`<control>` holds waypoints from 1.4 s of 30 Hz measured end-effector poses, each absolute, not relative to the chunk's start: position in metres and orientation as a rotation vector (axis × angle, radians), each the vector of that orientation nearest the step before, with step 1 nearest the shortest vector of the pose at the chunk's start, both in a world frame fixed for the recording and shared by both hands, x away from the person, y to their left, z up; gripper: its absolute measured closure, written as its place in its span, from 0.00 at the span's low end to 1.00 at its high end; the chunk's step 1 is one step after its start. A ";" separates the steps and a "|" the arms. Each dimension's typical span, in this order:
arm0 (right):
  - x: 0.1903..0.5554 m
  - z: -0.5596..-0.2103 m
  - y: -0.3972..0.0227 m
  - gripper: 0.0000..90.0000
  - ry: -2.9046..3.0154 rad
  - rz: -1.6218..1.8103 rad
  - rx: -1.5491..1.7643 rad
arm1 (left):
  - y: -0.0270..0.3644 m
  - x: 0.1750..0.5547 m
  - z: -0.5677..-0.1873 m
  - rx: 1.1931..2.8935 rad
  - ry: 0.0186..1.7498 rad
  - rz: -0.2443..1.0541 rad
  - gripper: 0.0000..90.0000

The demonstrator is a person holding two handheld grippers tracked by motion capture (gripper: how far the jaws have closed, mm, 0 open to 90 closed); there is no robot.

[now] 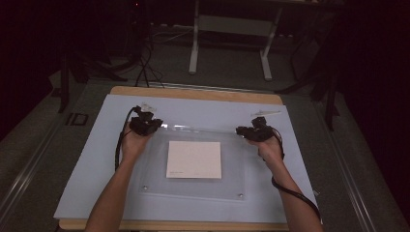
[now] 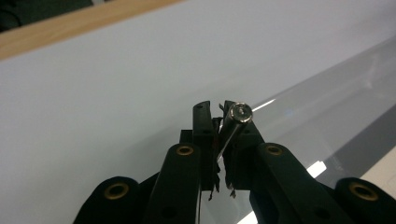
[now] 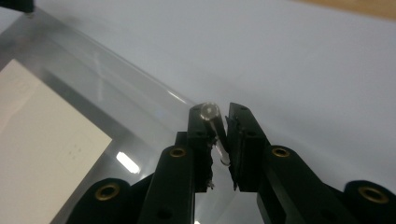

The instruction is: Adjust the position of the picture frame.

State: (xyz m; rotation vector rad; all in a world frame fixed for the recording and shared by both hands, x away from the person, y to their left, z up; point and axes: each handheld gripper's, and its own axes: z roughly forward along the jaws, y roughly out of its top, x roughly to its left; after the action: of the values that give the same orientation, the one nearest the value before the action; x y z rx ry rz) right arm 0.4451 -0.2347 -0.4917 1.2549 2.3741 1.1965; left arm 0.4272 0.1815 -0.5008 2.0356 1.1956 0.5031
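Gripping the two far corners of a clear acrylic sheet (image 1: pixel 193 186), the person has a gripper on each end of its far edge, which suggests a level, two-handed lift or placement of the panel rather than a drag. The sheet lies over the middle of a pale blue mat (image 1: pixel 87 164) that covers most of the wooden tabletop (image 1: pixel 193 93), and a white card (image 1: pixel 194 159) sits at the sheet's centre, apparently under or inside it. In the left gripper view the left gripper (image 2: pixel 223 116) has its jaws closed onto the sheet's thin edge, right beside a round metal standoff cap (image 2: pixel 242 112) at that corner. In the right gripper view the right gripper (image 3: pixel 219 116) is likewise clamped on the sheet's edge, next to a second corner cap (image 3: pixel 208 110). Holding at the corner hardware probably gives the jaws a firmer stop on slippery plastic. Two more caps show at the sheet's near corners in the high view, which fits a sandwich-style display frame. A small pale object (image 1: pixel 265 113) lies on the mat toward the far right corner; what it is cannot be told.
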 end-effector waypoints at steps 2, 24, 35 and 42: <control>0.449 -0.500 -0.230 0.90 2.386 1.178 1.278 | 0.183 0.427 -0.510 2.039 1.227 0.485 0.94; 0.450 -0.523 -0.222 0.91 2.317 1.193 1.305 | 0.187 0.422 -0.532 1.973 1.265 0.493 0.93; 0.444 -0.523 -0.222 0.86 2.265 1.212 1.237 | 0.194 0.414 -0.525 1.911 1.239 0.503 0.78; 0.430 -0.512 -0.221 0.87 2.186 1.213 1.123 | 0.205 0.402 -0.514 1.804 1.199 0.541 0.75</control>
State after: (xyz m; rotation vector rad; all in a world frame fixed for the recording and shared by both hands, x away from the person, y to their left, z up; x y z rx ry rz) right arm 0.4303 -0.2208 -0.5118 1.1234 2.1863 1.2128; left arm 0.4023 0.2048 -0.5135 1.8038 1.1986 0.5411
